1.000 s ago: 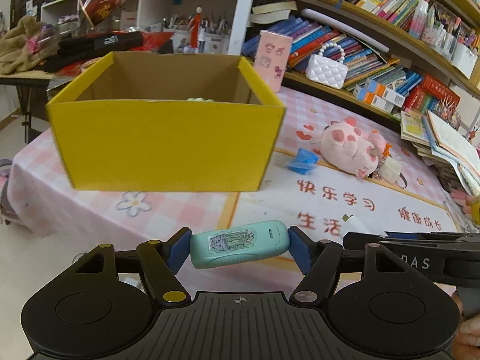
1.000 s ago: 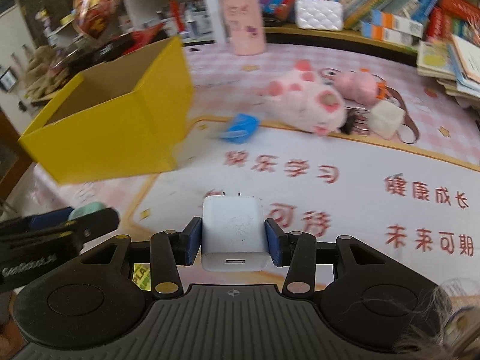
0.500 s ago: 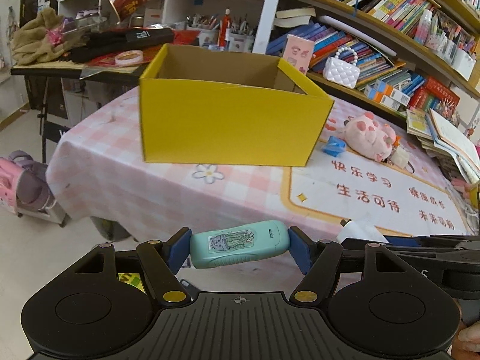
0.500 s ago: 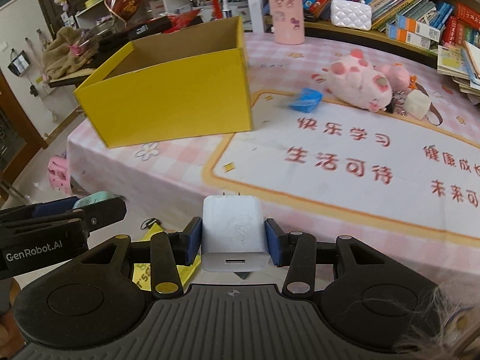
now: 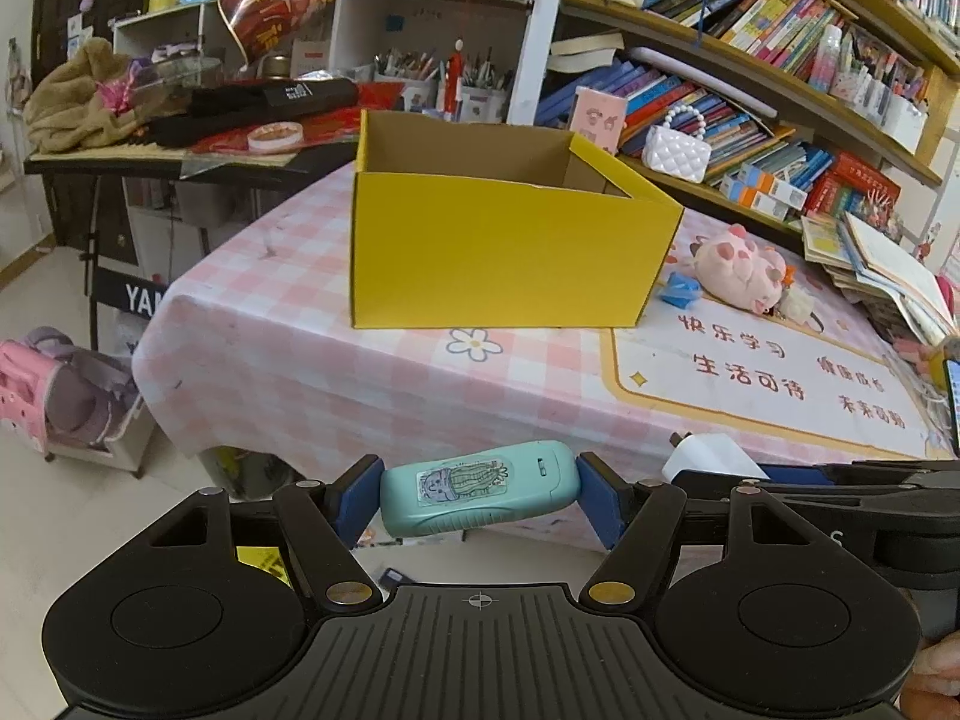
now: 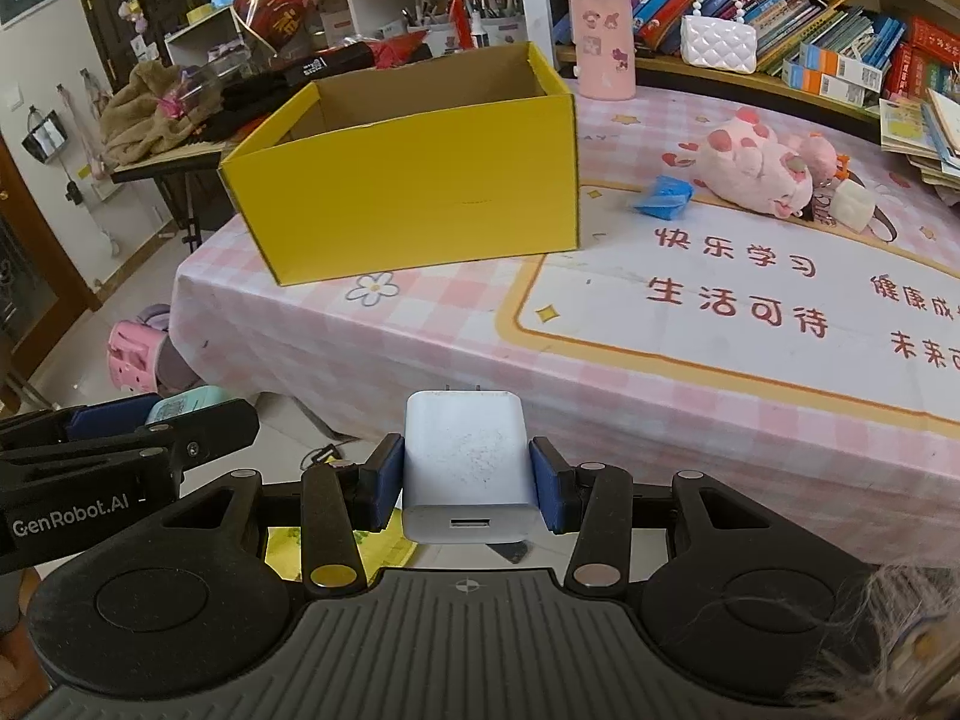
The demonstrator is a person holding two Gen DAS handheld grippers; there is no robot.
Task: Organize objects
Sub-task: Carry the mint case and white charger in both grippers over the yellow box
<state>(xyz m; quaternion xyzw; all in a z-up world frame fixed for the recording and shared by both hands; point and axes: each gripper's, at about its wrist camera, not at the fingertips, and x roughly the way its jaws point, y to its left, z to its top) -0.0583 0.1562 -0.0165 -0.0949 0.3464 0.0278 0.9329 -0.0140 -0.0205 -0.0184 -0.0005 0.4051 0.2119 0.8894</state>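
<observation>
Off the near edge of the table (image 5: 288, 324), above the floor: two hand-held grippers, side by side, each loaded.

Left gripper (image 5: 480, 495): blue pads closed on the two ends of a teal oblong device (image 5: 480, 497). Long axis runs crosswise between the pads, slightly tilted, right end higher. Sticker of a striped cactus-like figure faces up; small switch or slot near the right end.

Right gripper (image 6: 467, 480): pads closed on the flanks of a white charger (image 6: 467, 468). Two prongs point forward toward the table; USB port faces back toward the camera. Upper face scuffed.

Yellow box (image 5: 504, 240): open-topped cardboard, upright on the table's left part, brown inside; contents not visible from either view.

Table covering: pink-and-white check cloth with a flower print, plus a white mat (image 6: 750, 300) with orange border and red Chinese characters.

Also on the table, right of the box: blue crumpled item (image 6: 663, 197), pink plush toy (image 6: 762, 162), small white cube (image 6: 852, 210).

Room: bookshelves (image 5: 750, 84) packed with books behind, white quilted purse (image 5: 675, 147), pink cup (image 6: 603, 42) on the table's far edge, cluttered side desk (image 5: 150, 150) at left.
</observation>
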